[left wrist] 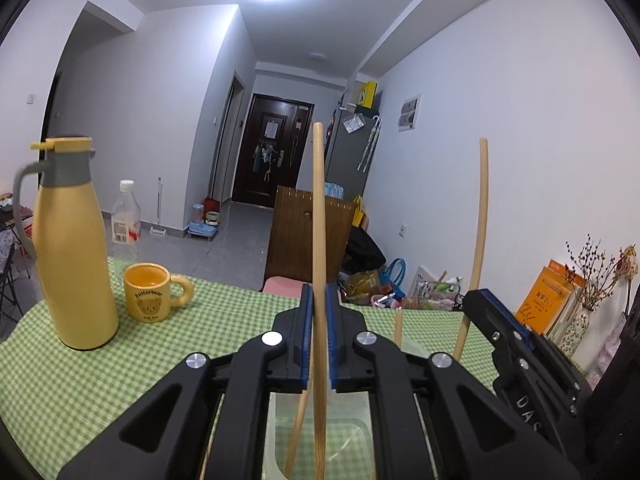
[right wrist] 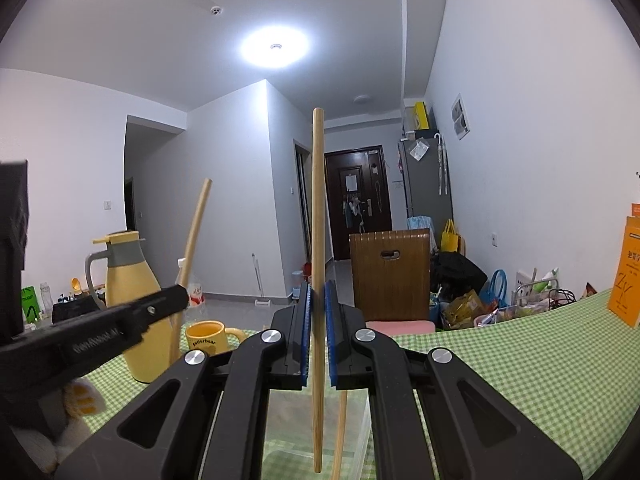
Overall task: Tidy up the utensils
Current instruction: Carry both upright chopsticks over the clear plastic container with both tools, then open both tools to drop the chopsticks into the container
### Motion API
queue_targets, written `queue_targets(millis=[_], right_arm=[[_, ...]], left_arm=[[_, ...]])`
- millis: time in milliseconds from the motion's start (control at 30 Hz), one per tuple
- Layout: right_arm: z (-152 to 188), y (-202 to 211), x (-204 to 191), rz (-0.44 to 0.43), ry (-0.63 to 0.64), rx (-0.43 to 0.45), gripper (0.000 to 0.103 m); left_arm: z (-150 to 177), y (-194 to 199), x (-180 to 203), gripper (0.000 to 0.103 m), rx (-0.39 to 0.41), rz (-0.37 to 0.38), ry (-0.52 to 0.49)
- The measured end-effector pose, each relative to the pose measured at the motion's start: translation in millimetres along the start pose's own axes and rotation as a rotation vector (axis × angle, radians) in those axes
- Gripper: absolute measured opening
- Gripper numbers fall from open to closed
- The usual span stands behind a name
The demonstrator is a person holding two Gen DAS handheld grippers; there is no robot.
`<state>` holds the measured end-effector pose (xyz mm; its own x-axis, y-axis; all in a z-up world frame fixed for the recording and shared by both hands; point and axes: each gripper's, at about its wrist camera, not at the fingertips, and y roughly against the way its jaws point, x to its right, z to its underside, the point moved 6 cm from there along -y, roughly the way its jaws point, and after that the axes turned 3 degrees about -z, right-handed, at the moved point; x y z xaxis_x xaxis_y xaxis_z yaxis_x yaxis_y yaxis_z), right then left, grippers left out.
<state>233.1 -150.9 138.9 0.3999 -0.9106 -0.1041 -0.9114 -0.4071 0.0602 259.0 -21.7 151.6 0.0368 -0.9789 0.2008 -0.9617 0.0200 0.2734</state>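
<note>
My left gripper [left wrist: 319,336] is shut on a wooden chopstick [left wrist: 319,216] that stands upright between its blue pads, above a clear plastic container [left wrist: 352,432]. My right gripper [right wrist: 317,334] is shut on a second wooden chopstick [right wrist: 318,240], also upright over the clear container [right wrist: 288,432]. Each gripper shows in the other's view: the right one [left wrist: 480,304] with its chopstick [left wrist: 480,220] at the right, the left one [right wrist: 176,296] with its chopstick [right wrist: 192,236] at the left. Another chopstick [left wrist: 298,432] leans inside the container.
A yellow thermos jug [left wrist: 72,248], a yellow bear mug [left wrist: 148,292] and a plastic bottle [left wrist: 126,216] stand on the green checked tablecloth [left wrist: 80,380] at the left. Orange books [left wrist: 544,296] and a vase of dried flowers [left wrist: 580,320] stand at the right by the wall.
</note>
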Motion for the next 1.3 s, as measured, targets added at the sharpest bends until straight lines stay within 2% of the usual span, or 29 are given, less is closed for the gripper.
queue_targets(millis=[333, 667, 700, 733, 800, 833, 867, 900, 933, 1000, 1033, 1067, 1300], right_arm=[[18, -10, 1, -0.002, 0.018, -0.046, 0.007], [22, -6, 0, 0.01, 0.035, -0.078, 0.007], [22, -5, 1, 0.011, 0.035, -0.081, 0.007], [23, -2, 3, 0.015, 0.033, -0.084, 0.007], [25, 3, 7, 0.018, 0.031, -0.096, 0.009], [25, 5, 9, 0.024, 0.032, -0.102, 0.011], [24, 9, 12, 0.033, 0.032, -0.107, 0.024], [24, 11, 15, 0.038, 0.029, -0.109, 0.046], [24, 14, 17, 0.04, 0.025, -0.111, 0.053], [23, 23, 21, 0.047, 0.016, -0.116, 0.072], [23, 25, 21, 0.049, 0.015, -0.119, 0.077], [23, 28, 21, 0.046, 0.012, -0.122, 0.094], [27, 49, 16, 0.067, 0.021, -0.137, 0.096]], left_arm=[[15, -21, -1, 0.004, 0.011, 0.009, -0.036], [28, -22, 0, 0.007, -0.001, 0.016, -0.077], [29, -19, -1, 0.019, 0.0, 0.016, -0.082], [29, -17, -3, 0.038, 0.003, 0.011, -0.084], [29, -8, -10, 0.057, 0.012, 0.014, -0.076], [28, -2, -13, 0.065, 0.017, 0.016, -0.072], [27, 4, -17, 0.069, 0.023, 0.005, -0.071], [26, 9, -19, 0.08, 0.025, 0.001, -0.071], [26, 13, -23, 0.09, 0.023, 0.001, -0.066], [27, 19, -31, 0.097, 0.012, 0.004, -0.048], [28, 23, -34, 0.096, 0.005, 0.004, -0.042], [29, 26, -36, 0.096, -0.001, 0.0, -0.038], [37, 49, -42, 0.096, -0.008, -0.026, -0.051]])
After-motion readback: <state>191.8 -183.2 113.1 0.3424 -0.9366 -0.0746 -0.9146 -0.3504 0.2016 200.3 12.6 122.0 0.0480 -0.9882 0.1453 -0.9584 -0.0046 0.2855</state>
